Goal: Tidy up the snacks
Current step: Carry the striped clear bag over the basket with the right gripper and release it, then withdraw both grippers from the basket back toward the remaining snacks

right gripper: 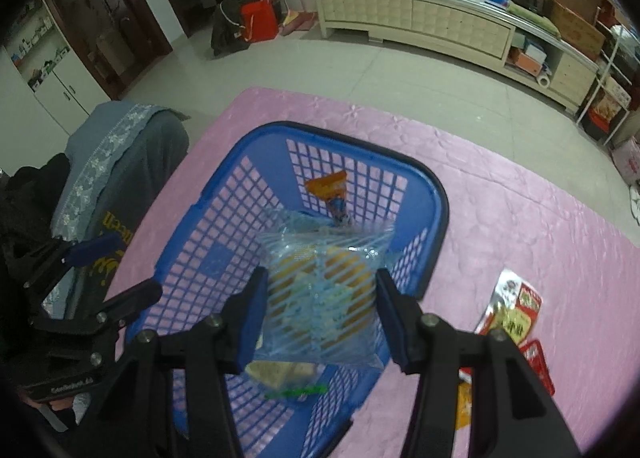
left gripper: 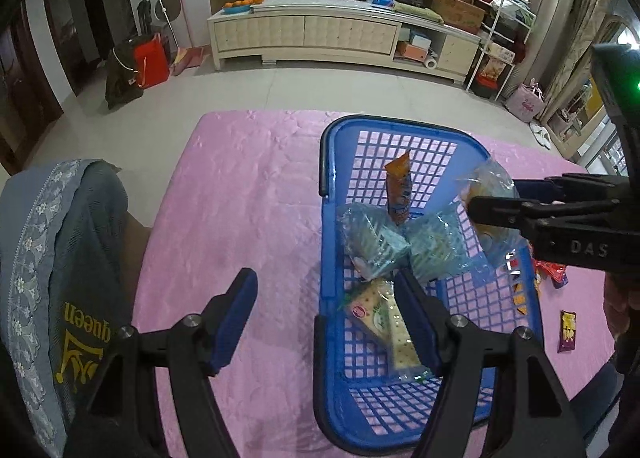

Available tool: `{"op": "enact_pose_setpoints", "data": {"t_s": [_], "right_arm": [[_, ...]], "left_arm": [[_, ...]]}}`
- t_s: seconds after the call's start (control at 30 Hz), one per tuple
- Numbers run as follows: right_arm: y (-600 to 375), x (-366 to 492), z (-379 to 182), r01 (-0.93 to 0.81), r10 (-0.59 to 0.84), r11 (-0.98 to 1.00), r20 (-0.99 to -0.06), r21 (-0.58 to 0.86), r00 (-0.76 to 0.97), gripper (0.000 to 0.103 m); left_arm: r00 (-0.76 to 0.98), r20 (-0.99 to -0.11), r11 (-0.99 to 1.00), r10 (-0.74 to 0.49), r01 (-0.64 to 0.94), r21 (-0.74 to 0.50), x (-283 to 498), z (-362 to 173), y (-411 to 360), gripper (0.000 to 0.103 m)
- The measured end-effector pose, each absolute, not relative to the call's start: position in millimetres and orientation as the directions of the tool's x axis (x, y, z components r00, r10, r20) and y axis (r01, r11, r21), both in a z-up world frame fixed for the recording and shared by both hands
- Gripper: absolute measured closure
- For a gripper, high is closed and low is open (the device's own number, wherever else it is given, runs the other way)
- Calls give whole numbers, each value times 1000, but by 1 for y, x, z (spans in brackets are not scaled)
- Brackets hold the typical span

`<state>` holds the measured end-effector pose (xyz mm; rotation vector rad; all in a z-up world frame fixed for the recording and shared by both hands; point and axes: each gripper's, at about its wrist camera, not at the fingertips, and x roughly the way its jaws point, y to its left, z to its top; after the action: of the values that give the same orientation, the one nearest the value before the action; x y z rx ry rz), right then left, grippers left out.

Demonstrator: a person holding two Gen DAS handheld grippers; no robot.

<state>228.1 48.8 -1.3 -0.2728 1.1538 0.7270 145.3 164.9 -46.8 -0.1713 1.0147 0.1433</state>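
Depositing step: right gripper (right gripper: 320,314) clamps a clear snack bag (right gripper: 320,294) above the blue basket (right gripper: 192,242); left gripper (left gripper: 324,322) wide, empty; release follows.

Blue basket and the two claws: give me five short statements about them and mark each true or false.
1. The right claw grips a clear snack bag above the blue basket. True.
2. The left claw holds a packet. False: it is empty, open.
3. The basket is empty. False: several packets lie inside, including an orange packet.
4. Snacks lie on the pink cloth outside the basket. True: a red-and-white packet.
5. The basket is green. False: blue.
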Motion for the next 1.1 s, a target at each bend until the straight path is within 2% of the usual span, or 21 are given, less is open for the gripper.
{"op": "enact_pose_setpoints", "data": {"t_s": [0.2,0.27,0.33,0.37,0.47,0.67,1.1], "right_arm": [[62,239,-11,-665,373,733,-902,142,218,45],[65,239,-14,-682,362,723,-903,115,231,38],[60,236,-12,-681,362,727,-892,89,271,16],[57,234,-10,-678,366,730,-886,83,286,15],[37,228,-2,-658,378,746,-879,105,289,15],[-2,219,19,-613,406,775,-865,155,294,15],[-75,186,66,-562,392,819,-826,113,404,15]], "left_arm": [[522,-852,979,35,-189,-75,148,-48,161,35],[522,-852,980,39,-188,-70,150,-49,163,35],[527,-849,980,42,-187,-67,149,-47,160,35],[533,-845,980,39,-184,-71,148,-47,160,35],[544,-839,981,23,-175,-86,142,-43,154,26],[573,-820,983,6,-153,-100,130,-28,136,26],[644,-765,999,-14,-29,-42,111,10,67,26]]}}
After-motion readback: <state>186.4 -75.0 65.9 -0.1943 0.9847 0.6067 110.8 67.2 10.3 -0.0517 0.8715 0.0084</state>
